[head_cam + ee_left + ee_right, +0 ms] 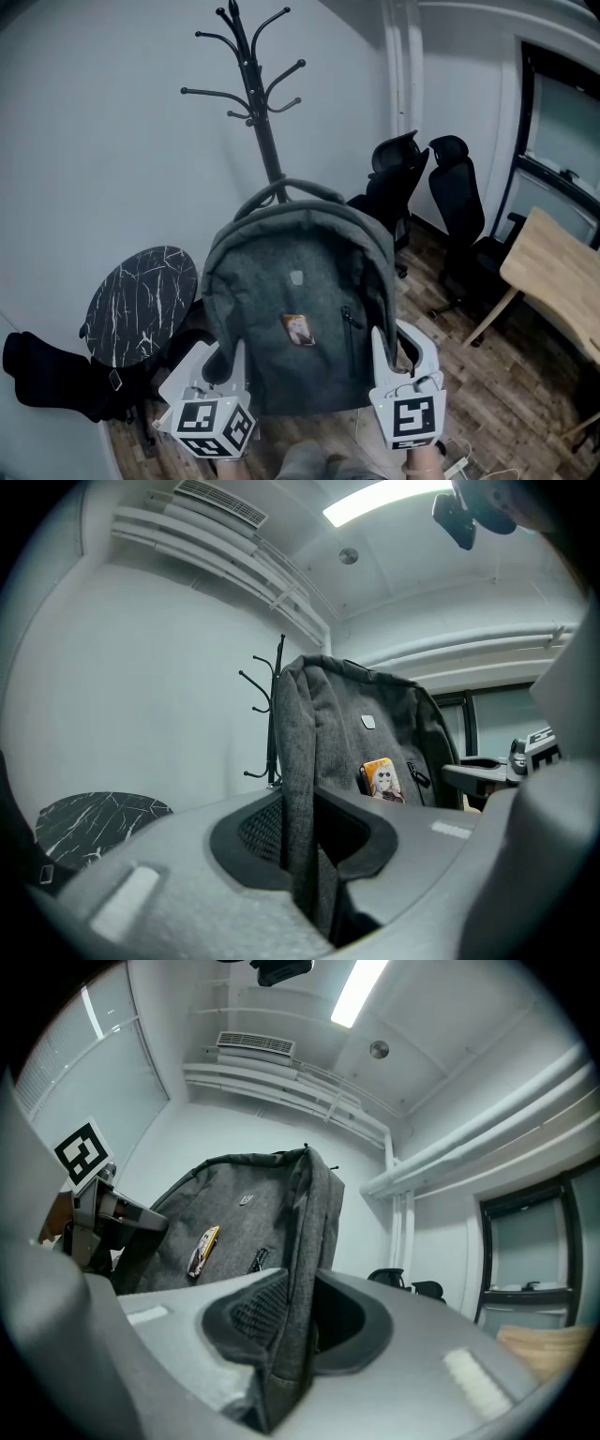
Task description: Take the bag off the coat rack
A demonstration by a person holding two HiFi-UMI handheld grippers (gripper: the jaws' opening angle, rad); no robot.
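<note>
Grey backpack (298, 281) before coat rack (253, 89); table (141, 302) left, chairs (461, 220) right.

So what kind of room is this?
Probably an office or meeting room: two black swivel chairs stand near a wooden desk, and there's a coat rack by the plain wall.

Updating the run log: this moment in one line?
backpack: held before coat rack | left gripper: shut on left edge | right gripper: shut on right edge
</note>
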